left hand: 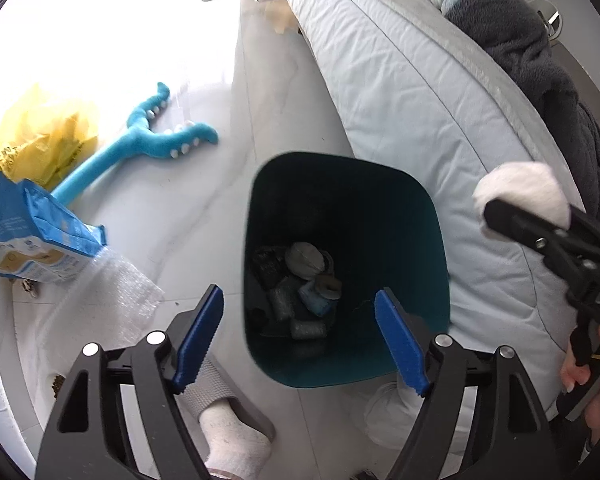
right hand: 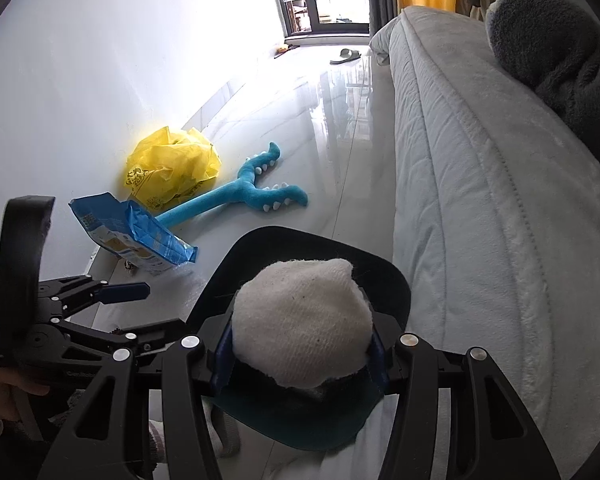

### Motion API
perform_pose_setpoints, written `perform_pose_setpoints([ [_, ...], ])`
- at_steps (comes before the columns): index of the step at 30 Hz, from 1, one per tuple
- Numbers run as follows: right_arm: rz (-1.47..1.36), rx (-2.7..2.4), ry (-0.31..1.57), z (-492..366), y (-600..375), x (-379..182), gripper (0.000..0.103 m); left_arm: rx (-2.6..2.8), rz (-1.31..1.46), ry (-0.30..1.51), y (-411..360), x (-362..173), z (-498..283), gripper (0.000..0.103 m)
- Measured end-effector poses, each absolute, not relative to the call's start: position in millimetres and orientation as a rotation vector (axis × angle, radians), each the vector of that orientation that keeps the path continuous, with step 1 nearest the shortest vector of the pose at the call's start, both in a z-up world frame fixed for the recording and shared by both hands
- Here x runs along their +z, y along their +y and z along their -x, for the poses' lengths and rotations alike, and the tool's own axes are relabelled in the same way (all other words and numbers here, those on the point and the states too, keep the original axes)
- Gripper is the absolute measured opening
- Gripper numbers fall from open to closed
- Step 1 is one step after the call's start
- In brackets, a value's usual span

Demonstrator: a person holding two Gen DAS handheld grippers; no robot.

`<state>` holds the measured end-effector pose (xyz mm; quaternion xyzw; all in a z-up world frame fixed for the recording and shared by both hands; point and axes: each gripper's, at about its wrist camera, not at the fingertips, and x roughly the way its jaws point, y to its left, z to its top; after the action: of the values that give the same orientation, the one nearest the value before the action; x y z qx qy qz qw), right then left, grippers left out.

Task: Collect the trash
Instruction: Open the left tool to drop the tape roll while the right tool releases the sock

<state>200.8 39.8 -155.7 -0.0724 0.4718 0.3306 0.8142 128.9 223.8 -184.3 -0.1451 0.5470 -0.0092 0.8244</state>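
Observation:
A dark teal trash bin [left hand: 420, 216] stands on the floor beside the bed, with several crumpled items at its bottom [left hand: 300, 284]. My left gripper [left hand: 300, 340] is open and empty, just above the bin's near rim. My right gripper [right hand: 302, 354] is shut on a white balled-up cloth [right hand: 304, 320] and holds it over the bin [right hand: 396, 280]. The cloth [left hand: 520, 188] and the right gripper also show in the left wrist view, right of the bin. On the floor lie a yellow plastic bag [right hand: 172, 164], a blue packet [right hand: 132, 232] and bubble wrap [left hand: 112, 292].
A blue plush toy [right hand: 240, 196] lies on the glossy floor by the wall. The bed with a light blue quilt [left hand: 400, 92] and a dark grey blanket [left hand: 540, 60] runs along the right. The person's socked foot [left hand: 232, 436] is under the left gripper. A slipper [right hand: 346, 56] lies near the far door.

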Motion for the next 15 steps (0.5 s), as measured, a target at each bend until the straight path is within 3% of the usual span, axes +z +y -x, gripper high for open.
perform_pose_setpoints([
  [15,0.239,0.664,1.102,-201.3,66.9,-198.5,0.055,0.030,0.244,0.899,243.1,-102.3,-107.9,0.080],
])
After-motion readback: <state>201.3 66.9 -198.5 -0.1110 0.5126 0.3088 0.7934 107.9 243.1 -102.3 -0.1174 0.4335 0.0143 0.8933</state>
